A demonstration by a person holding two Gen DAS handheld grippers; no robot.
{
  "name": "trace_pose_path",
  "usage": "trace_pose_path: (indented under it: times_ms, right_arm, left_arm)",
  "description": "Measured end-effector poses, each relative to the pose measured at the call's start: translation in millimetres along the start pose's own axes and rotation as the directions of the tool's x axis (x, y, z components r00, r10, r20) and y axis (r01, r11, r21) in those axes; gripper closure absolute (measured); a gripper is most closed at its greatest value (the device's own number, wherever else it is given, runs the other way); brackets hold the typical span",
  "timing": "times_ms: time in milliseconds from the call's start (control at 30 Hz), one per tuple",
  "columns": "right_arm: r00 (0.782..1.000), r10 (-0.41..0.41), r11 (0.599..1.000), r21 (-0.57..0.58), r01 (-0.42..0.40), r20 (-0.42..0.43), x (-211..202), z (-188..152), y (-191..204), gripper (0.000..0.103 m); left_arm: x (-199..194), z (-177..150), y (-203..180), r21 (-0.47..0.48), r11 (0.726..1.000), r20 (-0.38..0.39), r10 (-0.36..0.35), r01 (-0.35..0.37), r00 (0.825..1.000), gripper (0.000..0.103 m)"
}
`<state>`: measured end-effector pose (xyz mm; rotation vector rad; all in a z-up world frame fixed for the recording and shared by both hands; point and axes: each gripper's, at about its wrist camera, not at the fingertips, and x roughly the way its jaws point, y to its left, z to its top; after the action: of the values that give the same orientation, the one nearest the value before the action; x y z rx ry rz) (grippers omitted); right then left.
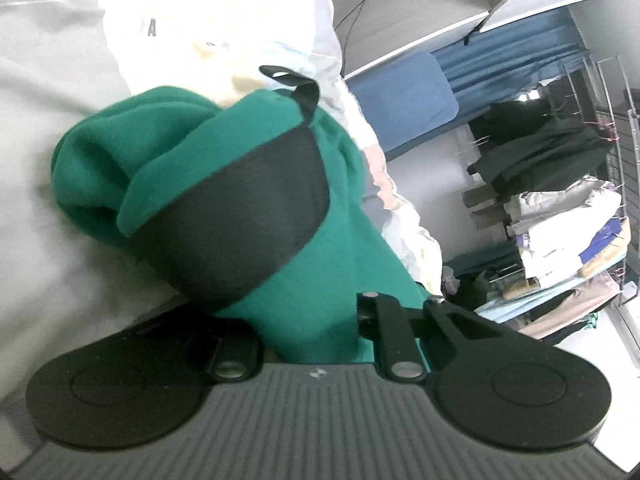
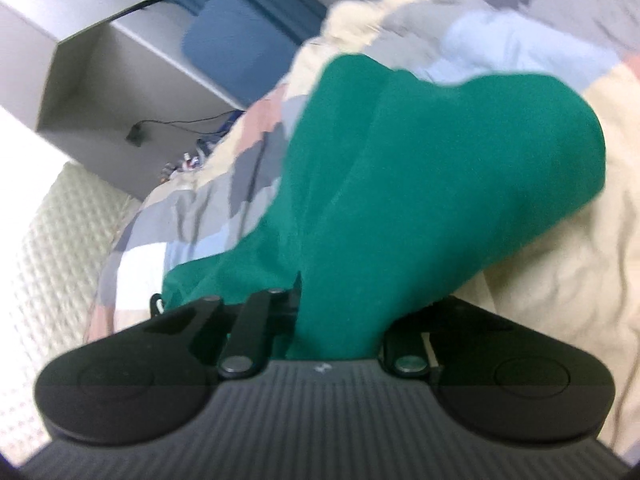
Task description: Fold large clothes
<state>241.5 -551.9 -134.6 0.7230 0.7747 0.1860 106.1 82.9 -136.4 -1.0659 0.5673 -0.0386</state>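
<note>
**Inspector A:** Left wrist view first, working left to right. A pale sheet [image 1: 48, 152] fills the left side. On it lies bunched green fabric — the green garment [image 1: 328, 264] — with a black mesh panel [image 1: 240, 216] and a black loop [image 1: 298, 88] at its upper end. The left hand-held gripper [image 1: 316, 344] has the garment running straight down into its mouth; its jaws are drawn in and clamped on the cloth. The fingertips themselves are hidden by fabric.

**Inspector B:** And further right in that view?

**Inspector A:** A patchwork quilt [image 1: 396, 208] edges the garment. Beyond it, a blue cushion [image 1: 404, 100], blue curtains [image 1: 516, 52], and a wire rack [image 1: 568, 216] stacked with folded clothes.

**Inspector B:** Right wrist view?

**Inspector A:** At far left, a cream waffle-textured blanket [image 2: 60, 240]. Above it a grey shelf unit [image 2: 96, 64] with a cable, then the blue cushion [image 2: 236, 48]. The quilt [image 2: 224, 200] spreads across the middle and upper right. The green garment [image 2: 420, 168] rises in a thick, draped fold over the quilt, its lower end gathered into the right hand-held gripper [image 2: 336, 340] — jaws closed on the cloth, tips again buried. Cream bedding [image 2: 560, 280] lies at right.

**Inspector B:** Garment condition?

**Inspector A:** Bunched, not flat; both ends gripped. Image blurred.
</note>
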Motion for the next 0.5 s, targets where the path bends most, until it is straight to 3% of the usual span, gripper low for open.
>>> trace_pose_path:
  times_ms: [300, 500]
  right_arm:
    - [0.999, 0.038, 0.996, -0.076, -0.038, 0.002, -62, -21, 15, 0.082]
    - [0.999, 0.033, 0.991, -0.131, -0.031, 0.012, -103, -42, 16, 0.082]
  left_arm:
    - [-89, -22, -23, 0.058, 0.998, 0.005, 0.014, -0.014, 1.0, 0.085]
    - [-132, -33, -20, 0.07, 0.997, -0.076, 0.044, -0.038, 0.996, 0.084]
